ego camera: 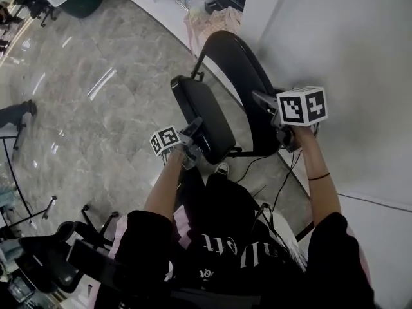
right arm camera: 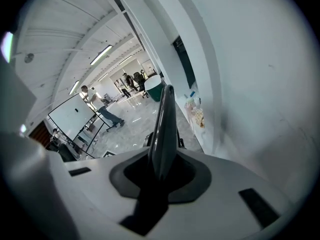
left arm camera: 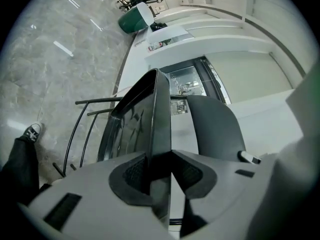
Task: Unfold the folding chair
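Left gripper [left arm camera: 160,160] clamping seat [left arm camera: 134,119], right gripper [right arm camera: 162,160] clamping backrest [right arm camera: 166,116]

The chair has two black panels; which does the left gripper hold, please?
The flat seat, on the left; the curved backrest sits in the right gripper.
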The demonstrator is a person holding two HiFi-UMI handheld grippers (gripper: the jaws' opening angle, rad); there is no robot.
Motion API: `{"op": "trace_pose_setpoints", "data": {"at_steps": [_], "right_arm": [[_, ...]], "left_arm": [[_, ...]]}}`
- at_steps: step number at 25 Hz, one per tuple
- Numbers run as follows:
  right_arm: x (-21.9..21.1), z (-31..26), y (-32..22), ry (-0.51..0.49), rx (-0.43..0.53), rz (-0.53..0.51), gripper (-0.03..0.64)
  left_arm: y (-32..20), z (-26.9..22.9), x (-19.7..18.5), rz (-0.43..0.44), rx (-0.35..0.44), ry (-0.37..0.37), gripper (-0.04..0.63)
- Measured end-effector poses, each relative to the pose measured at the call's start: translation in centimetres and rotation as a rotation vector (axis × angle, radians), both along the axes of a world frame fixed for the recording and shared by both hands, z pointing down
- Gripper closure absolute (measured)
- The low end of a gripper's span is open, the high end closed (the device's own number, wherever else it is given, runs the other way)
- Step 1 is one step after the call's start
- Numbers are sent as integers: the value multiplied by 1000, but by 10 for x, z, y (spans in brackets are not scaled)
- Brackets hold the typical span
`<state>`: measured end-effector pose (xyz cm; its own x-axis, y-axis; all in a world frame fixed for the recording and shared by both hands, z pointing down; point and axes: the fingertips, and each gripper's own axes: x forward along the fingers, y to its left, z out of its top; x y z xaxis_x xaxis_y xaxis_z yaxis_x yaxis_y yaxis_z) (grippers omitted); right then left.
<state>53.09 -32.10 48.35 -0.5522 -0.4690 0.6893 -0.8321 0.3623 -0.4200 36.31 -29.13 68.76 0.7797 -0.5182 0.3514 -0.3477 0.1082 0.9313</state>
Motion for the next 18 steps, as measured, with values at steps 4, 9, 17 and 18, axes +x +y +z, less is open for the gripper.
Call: {"op": "trace_pose_setpoints", "data": {"at_steps": [4, 9, 17, 18], "right_arm": [[-31, -5, 20, 12, -9, -16, 537], [-71, -7, 45, 27, -18, -1, 537], [-162, -15, 74, 34, -14, 59, 538], [-177, -15, 76, 32, -18, 67, 538]], "left_arm": [[26, -1, -27, -18, -14, 16, 482], [49, 1, -63, -8, -23, 27, 482], [71, -3, -148, 46, -25, 41, 482], [72, -4, -163, 52, -27, 43, 483]]}}
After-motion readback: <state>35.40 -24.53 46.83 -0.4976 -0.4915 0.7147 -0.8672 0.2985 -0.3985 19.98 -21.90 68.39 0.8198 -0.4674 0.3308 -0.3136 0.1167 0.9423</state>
